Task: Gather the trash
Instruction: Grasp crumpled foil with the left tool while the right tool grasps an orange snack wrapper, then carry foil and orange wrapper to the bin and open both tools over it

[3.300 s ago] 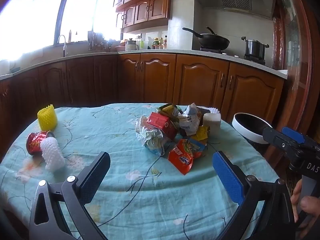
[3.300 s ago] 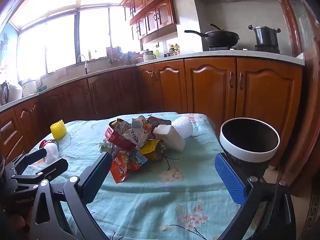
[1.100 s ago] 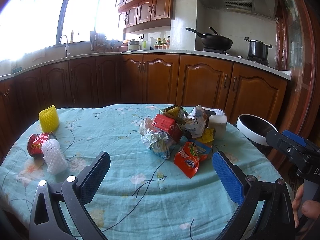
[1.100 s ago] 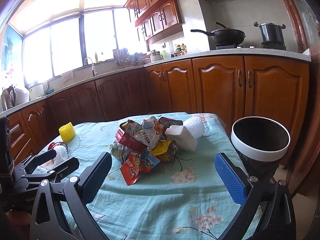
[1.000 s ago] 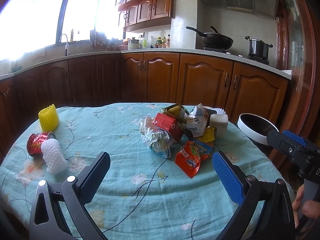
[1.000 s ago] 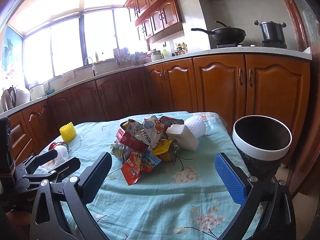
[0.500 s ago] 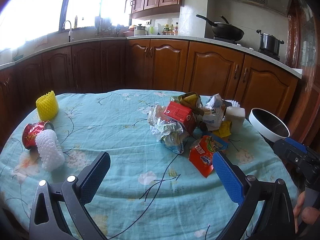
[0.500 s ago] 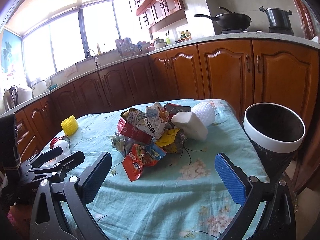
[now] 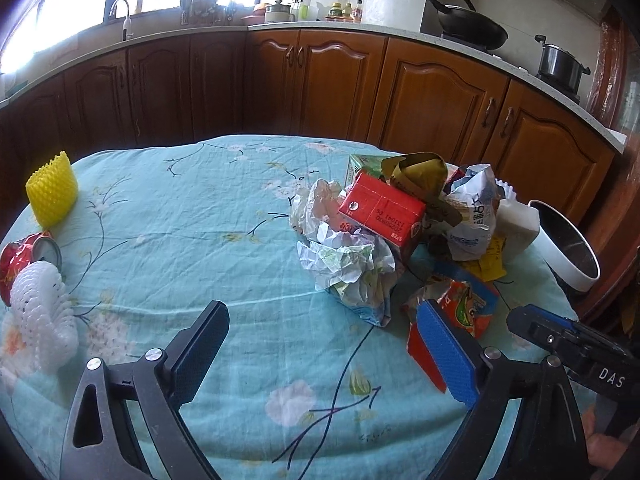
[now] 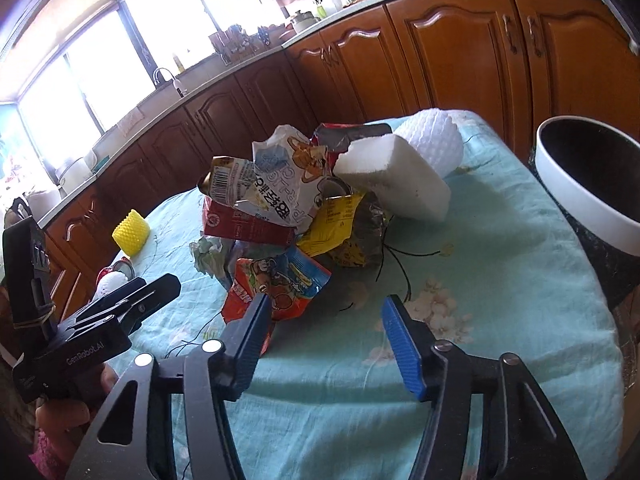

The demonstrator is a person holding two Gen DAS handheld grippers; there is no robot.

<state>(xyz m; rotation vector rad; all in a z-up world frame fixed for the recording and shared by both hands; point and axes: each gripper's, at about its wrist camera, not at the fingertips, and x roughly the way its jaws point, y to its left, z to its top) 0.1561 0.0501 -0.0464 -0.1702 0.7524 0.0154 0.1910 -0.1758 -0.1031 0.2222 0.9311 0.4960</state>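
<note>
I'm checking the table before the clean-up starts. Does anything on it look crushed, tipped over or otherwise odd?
Yes. A crushed red can lies on its side at the left edge of the table, against a white foam net. In the heap, the red carton sits tilted on crumpled paper, among torn-open snack wrappers.

The desk (image 9: 208, 216) wears a turquoise floral cloth. Behind the desk runs a row of brown wooden cabinets (image 9: 432, 96) under a pale counter; a black wok (image 9: 468, 26) and a steel pot (image 9: 560, 62) sit on the stove at the counter's right end. A curved tap (image 9: 122, 16) stands below the bright window at its left end.
</note>
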